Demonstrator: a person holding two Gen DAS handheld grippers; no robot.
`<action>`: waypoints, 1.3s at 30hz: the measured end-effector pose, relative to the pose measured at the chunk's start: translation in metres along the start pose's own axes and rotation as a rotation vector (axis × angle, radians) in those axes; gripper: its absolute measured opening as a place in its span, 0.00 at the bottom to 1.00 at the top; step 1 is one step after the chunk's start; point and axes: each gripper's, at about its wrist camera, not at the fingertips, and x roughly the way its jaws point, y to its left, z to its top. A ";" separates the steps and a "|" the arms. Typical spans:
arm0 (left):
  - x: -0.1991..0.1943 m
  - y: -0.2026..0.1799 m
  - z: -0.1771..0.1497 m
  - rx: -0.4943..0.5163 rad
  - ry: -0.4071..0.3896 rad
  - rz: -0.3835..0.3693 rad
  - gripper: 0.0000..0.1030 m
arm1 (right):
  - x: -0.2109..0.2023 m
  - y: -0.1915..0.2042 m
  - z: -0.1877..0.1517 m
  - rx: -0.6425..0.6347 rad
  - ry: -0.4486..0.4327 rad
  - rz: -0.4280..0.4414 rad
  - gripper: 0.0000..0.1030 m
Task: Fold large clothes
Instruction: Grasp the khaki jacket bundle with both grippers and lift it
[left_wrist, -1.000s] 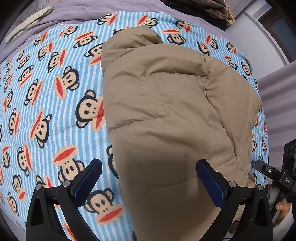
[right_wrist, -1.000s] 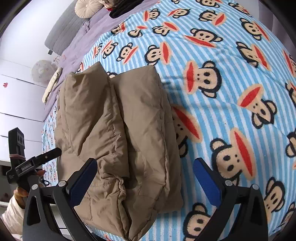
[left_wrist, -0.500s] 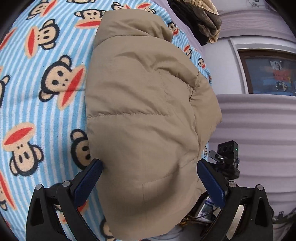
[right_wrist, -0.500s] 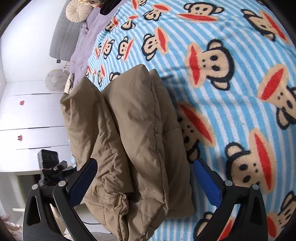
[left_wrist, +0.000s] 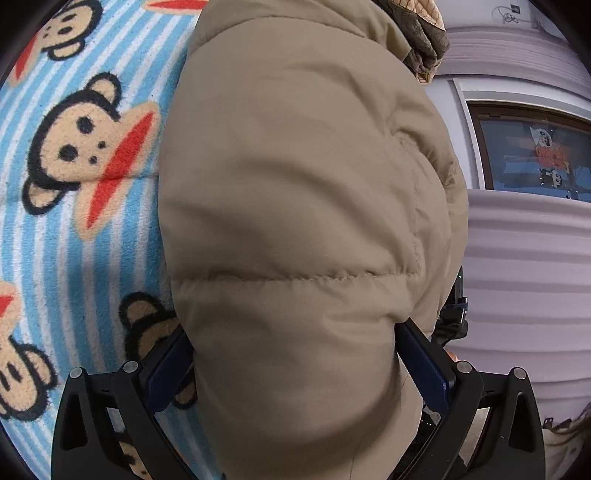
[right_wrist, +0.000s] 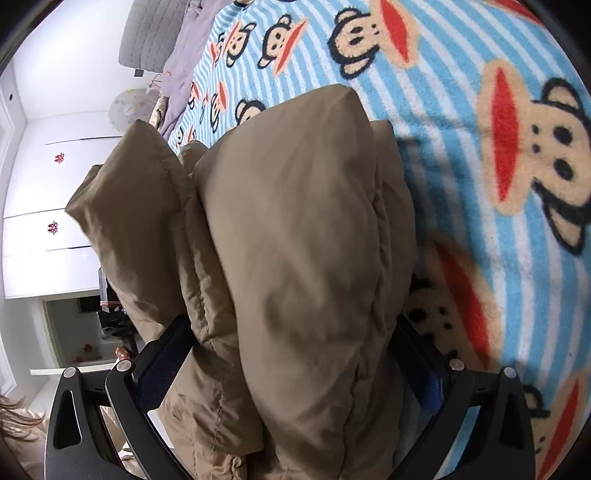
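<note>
A tan puffer jacket (left_wrist: 295, 206), folded into a thick bundle, lies on a blue striped monkey-print blanket (left_wrist: 74, 236). My left gripper (left_wrist: 295, 369) has the near end of the bundle wedged between its blue pads, jaws pressing the fabric. In the right wrist view the same jacket (right_wrist: 295, 240) fills the middle, and my right gripper (right_wrist: 291, 362) grips its near end between both pads. The fingertips of both grippers are partly hidden by the padded cloth.
The blanket (right_wrist: 498, 129) spreads to the right in the right wrist view. A dark pile of clothes (left_wrist: 424, 40) lies beyond the jacket. A window (left_wrist: 535, 158) and lilac curtain stand to the right. White cupboards (right_wrist: 48, 206) stand at the left.
Both grippers have moved forward onto the jacket's near end and closed on it. The jacket now fills each view and its end is lifted off the blanket.
</note>
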 end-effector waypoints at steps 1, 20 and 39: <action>0.003 0.002 0.001 -0.006 0.001 -0.007 1.00 | 0.004 -0.001 0.003 0.006 0.001 0.012 1.00; 0.005 -0.081 -0.018 0.198 -0.085 0.250 0.79 | 0.000 0.003 -0.011 0.128 -0.078 0.120 0.58; -0.136 -0.046 0.022 0.252 -0.190 0.342 0.79 | 0.079 0.113 0.011 0.029 -0.078 0.223 0.58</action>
